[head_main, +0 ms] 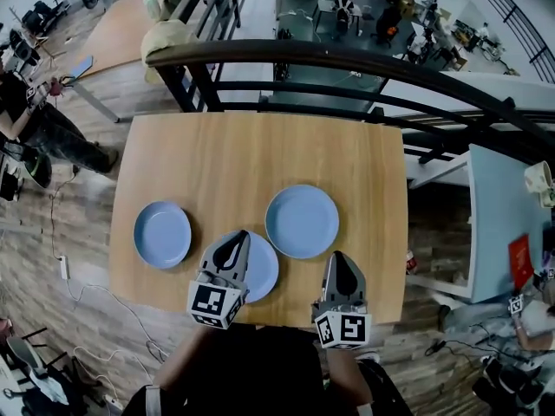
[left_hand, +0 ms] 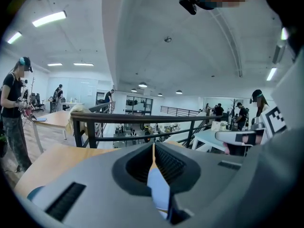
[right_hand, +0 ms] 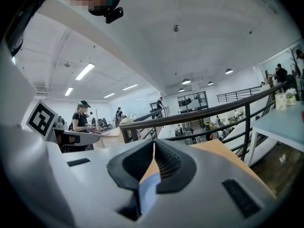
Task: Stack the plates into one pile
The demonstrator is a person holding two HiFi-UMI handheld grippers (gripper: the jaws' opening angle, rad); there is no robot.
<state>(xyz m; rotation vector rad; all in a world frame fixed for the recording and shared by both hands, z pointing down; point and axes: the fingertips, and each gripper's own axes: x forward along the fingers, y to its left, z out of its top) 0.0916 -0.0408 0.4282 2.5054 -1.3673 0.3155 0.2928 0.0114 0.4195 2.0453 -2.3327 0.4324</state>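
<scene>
Hovering over the bench (head_main: 260, 146): left gripper (head_main: 240, 237) above the near plate (head_main: 264, 271), right gripper (head_main: 338, 258) nearby, jaws pressed together on nothing (probably getting ready to grab).

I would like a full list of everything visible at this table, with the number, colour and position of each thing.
plates: three, light blue, on the table: left plate, middle plate near the front edge, right plate further back
table: one, light wood, centre of the head view
railing: one, dark, just beyond the table's far edge
side table: one, pale, right of the wooden one
left gripper: one, grey with marker cube, over the middle plate, jaws shut, empty
right gripper: one, grey with marker cube, right of the middle plate, jaws shut, empty
</scene>
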